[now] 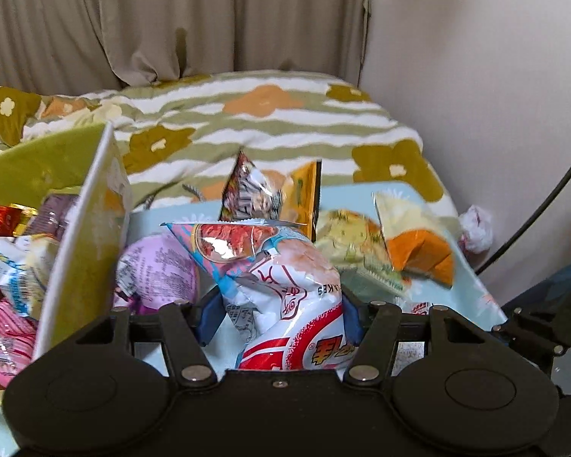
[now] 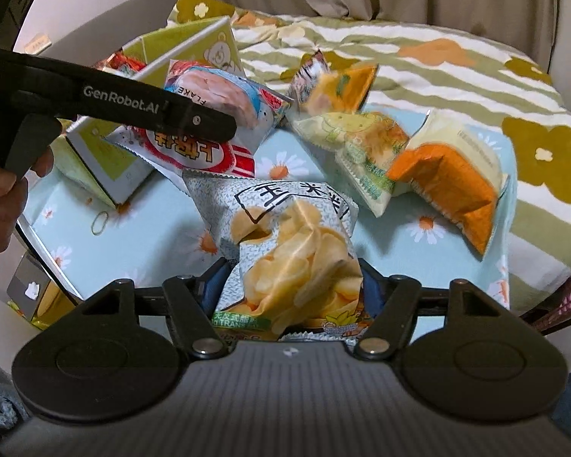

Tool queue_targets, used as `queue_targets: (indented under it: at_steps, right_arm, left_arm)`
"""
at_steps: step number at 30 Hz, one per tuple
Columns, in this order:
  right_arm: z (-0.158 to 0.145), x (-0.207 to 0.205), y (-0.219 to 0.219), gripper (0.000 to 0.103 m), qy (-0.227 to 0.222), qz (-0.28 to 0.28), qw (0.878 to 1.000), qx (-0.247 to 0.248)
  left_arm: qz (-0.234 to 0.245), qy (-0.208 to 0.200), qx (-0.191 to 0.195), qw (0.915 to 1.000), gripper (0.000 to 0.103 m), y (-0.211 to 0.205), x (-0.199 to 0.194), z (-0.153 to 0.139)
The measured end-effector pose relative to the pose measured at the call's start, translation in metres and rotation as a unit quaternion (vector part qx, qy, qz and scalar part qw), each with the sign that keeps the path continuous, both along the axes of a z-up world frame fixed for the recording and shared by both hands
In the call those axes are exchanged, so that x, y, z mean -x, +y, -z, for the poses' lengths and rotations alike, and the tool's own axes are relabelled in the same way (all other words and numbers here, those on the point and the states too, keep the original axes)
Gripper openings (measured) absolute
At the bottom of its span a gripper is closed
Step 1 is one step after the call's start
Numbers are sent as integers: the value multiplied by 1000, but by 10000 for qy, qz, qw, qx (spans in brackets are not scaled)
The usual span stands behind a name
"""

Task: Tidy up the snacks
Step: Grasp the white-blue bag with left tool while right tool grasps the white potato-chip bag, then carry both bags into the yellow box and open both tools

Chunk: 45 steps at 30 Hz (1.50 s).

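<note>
The left gripper (image 1: 281, 316) pinches a crinkly white-and-red foil snack bag (image 1: 285, 304); the right gripper (image 2: 291, 285) pinches a glossy grey potato-chip packet (image 2: 285, 243), bottom edge hidden, above the daisy-print blue tabletop (image 2: 171, 259).

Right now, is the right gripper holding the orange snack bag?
No, the right gripper is clamped on a grey chip bag, while the orange snack bag lies apart on the flowered cloth.

A white-and-red snack bag (image 1: 285, 304) hangs crumpled, lifted beside the open green box (image 1: 80, 228) already stuffed with packets. A grey chip bag (image 2: 293, 251) is raised too. Yellow-green (image 2: 361, 144) and orange (image 2: 449, 182) packets lie on the daisy-print worktop (image 2: 152, 247).
</note>
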State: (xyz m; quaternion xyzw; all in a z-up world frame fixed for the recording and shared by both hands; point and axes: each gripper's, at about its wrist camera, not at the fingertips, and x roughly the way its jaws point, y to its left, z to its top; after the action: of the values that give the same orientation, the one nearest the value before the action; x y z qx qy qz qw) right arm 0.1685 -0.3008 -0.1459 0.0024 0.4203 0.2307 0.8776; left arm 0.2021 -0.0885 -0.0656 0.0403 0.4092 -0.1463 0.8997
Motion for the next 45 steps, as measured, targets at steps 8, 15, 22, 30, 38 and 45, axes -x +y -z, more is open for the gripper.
queue_targets:
  at_steps: [8, 15, 22, 30, 38, 45]
  right_arm:
    - [-30, 4, 10, 83, -317, -144, 9994, -89]
    - [-67, -7, 46, 83, -719, -390, 9963, -249]
    - [-110, -21, 108, 83, -1080, -349, 9924, -466]
    - [-135, -46, 185, 83, -996, -72, 9927, -680]
    - [-138, -61, 250, 83, -828, 216, 9940, -686]
    - [-133, -60, 290, 83, -737, 550, 9940, -600]
  left_arm:
    - [-418, -440, 189, 9980, 64, 29, 16, -40]
    - [-932, -964, 326, 9904, 64, 85, 32, -75]
    - [-1205, -1131, 269, 9859, 64, 156, 32, -98]
    - [-1377, -905, 115, 9863, 65, 238, 20, -93]
    - [-1253, -436, 173, 9910, 75, 297, -2, -58]
    - [-1085, -320, 174, 9934, 97, 325, 2, -45]
